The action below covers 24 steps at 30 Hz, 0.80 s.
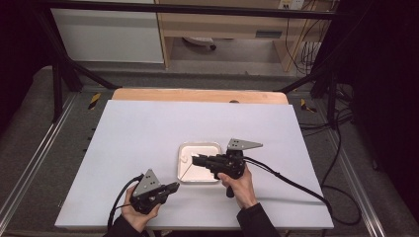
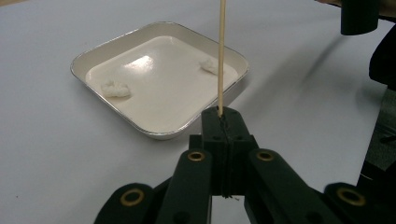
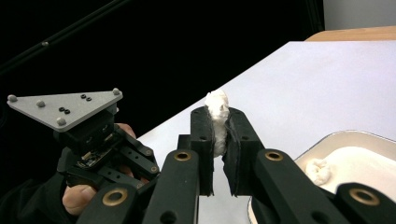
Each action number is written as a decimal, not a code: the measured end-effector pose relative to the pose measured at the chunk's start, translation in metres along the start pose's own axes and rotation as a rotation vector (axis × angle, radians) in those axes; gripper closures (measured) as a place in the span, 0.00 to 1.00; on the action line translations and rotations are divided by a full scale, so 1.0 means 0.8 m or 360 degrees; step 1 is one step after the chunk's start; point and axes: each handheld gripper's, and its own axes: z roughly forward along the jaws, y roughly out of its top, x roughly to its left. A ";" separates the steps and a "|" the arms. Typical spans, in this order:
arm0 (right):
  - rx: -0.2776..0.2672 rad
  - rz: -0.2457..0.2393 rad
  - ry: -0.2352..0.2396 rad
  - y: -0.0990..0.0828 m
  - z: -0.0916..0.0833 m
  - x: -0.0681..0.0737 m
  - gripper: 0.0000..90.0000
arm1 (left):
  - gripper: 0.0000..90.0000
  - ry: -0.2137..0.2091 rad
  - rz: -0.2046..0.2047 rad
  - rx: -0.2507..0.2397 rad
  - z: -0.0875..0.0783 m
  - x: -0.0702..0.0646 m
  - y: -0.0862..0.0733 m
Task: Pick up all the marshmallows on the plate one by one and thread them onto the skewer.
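Left gripper (image 2: 223,122) fingers clamped on skewer (image 2: 221,56); right gripper (image 3: 219,140) fingers pinch cotton ball (image 3: 216,112) over tray (image 3: 341,136)

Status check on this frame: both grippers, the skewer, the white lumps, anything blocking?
Left gripper shut on skewer. Right gripper shut on white lump. Two lumps left in tray. Nothing in between.

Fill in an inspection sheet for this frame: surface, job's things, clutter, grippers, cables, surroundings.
Surface: white table, wooden strip at its far edge.
Job's things: shallow white tray with two white lumps; thin wooden skewer; white lump piece.
Clutter: nothing seen.
Grippers: left gripper shut on the skewer, near the tray's corner; right gripper shut on the white lump piece, above the tray.
Cables: black cable trailing from each gripper.
Surroundings: dark frame, shelving, floor cables behind.
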 end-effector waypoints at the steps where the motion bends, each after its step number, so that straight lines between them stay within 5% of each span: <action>1: 0.0004 0.0006 0.0002 0.000 0.000 0.000 0.93 | 0.99 0.0000 0.0001 -0.0002 0.000 0.000 0.000; 24: -0.0012 0.0046 0.0008 -0.006 0.003 0.001 0.93 | 0.99 0.0010 -0.0005 -0.0011 0.000 0.001 0.001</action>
